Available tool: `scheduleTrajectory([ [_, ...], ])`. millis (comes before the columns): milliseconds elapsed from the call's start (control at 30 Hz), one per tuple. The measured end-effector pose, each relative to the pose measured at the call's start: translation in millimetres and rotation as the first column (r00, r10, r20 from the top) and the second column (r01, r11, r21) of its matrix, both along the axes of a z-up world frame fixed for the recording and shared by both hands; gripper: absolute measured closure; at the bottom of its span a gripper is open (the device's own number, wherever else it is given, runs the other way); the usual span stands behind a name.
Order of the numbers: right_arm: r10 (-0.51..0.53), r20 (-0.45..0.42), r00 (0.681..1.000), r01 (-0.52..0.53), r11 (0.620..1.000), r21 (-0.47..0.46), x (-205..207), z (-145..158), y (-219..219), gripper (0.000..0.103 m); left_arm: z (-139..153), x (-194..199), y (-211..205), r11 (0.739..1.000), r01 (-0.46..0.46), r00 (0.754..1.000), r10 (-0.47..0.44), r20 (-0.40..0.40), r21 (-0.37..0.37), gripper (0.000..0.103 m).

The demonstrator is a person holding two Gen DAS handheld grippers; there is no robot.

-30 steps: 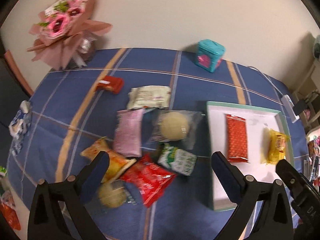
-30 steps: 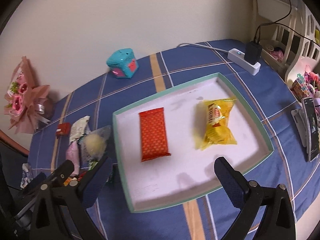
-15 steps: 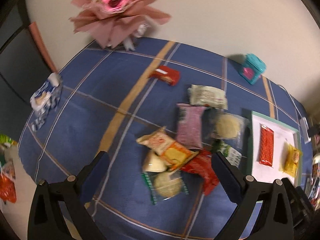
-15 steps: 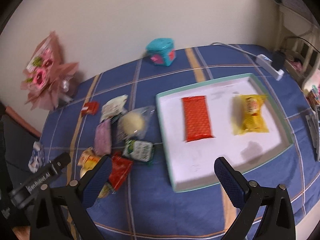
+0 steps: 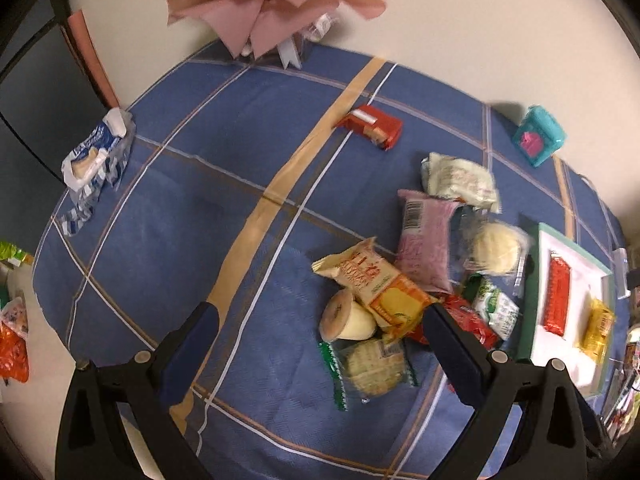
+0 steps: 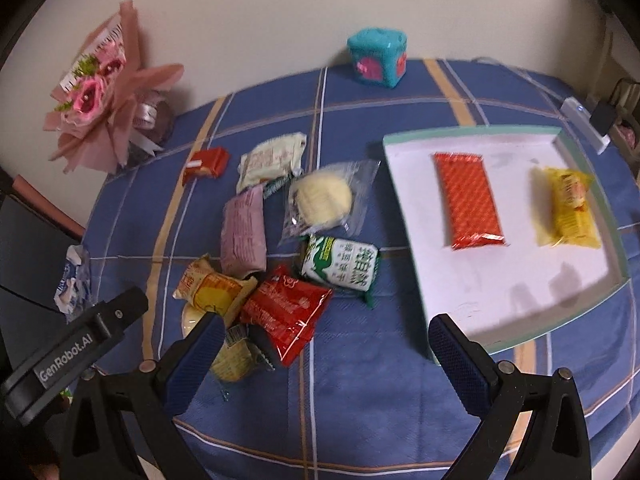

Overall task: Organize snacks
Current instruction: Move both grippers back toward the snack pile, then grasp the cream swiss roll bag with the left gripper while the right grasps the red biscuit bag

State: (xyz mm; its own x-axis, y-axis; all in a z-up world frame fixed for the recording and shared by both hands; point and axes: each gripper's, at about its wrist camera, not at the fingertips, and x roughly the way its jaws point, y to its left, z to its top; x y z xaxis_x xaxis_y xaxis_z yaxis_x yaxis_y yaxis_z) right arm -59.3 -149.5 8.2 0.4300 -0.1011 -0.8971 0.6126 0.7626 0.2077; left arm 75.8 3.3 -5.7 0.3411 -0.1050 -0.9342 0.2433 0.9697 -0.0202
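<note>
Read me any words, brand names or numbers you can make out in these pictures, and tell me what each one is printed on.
"GenRobot.AI": on the left gripper body, seen from the right wrist.
Green-and-white packet: large Chinese characters, too blurred to read.
Orange-and-cream packet: red print, unreadable.
Pink packet: barcode, digits too small.

- The pink bouquet (image 5: 276,4) is cut off by the left wrist view's top edge.
- The round biscuit packet (image 6: 236,356) lies partly hidden behind the right tool's finger.
- The yellow snack (image 6: 570,208) is motion-blurred, its print unreadable.
</note>
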Motion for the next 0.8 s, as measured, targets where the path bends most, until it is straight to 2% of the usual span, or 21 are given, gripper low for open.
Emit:
scheduleTrajectory([
  [367,-0.038,-0.086,0.996,0.044,0.996,0.080,26,-50,-6,0.000,-55,30,-1,0.998,-0.063,0.986,0.061,-0.157,-0.008,0.002],
  [567,-0.057,-0.085,0.995,0.065,0.994,0.092,36,-62,-10,0.000,-60,45,-2,0.997,-0.078,0.985,0.074,-0.157,-0.019,0.002],
  [800,-0.060,-0.109,0.992,0.071,0.992,0.102,51,-77,-8,0.000,-66,53,-20,0.999,-0.032,0.987,0.025,-0.158,-0.040,0.002],
])
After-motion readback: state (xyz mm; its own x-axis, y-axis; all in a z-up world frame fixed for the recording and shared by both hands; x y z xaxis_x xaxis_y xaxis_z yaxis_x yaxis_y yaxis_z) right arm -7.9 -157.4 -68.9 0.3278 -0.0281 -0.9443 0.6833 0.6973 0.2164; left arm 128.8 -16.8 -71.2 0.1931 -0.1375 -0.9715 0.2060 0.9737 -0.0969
